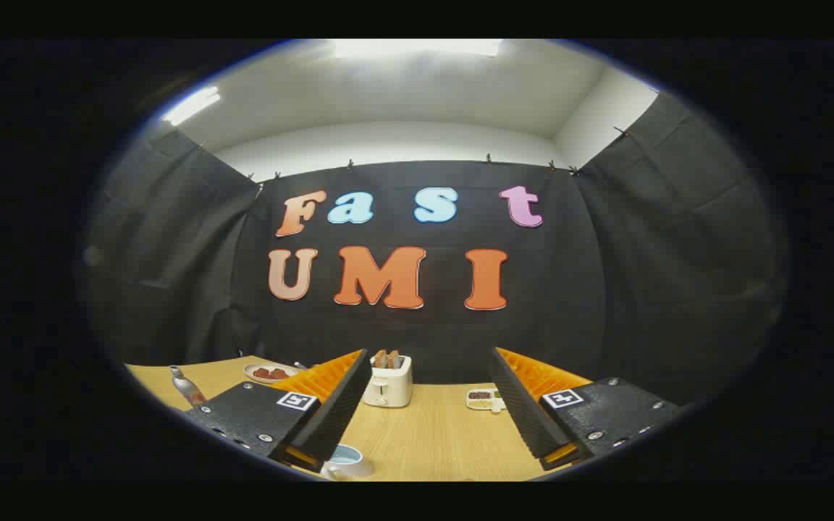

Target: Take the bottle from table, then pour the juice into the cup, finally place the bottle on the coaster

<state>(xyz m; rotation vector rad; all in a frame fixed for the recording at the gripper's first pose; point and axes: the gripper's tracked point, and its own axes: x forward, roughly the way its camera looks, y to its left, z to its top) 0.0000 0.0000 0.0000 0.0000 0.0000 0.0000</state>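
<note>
My gripper (428, 401) is open, its two fingers spread wide above the wooden table (431, 434) with nothing between them. A slim bottle (187, 387) with a grey neck and reddish body stands on the table to the left of the left finger. A white cup (348, 462) with a pale blue inside sits close in, just beside the lower end of the left finger, partly cut off. I cannot pick out a coaster.
A white toaster (388, 381) with toast in its slots stands at the far side of the table, between the fingers. A plate (269, 373) with red food lies behind the left finger. A small white dish (483, 399) of snacks sits by the right finger.
</note>
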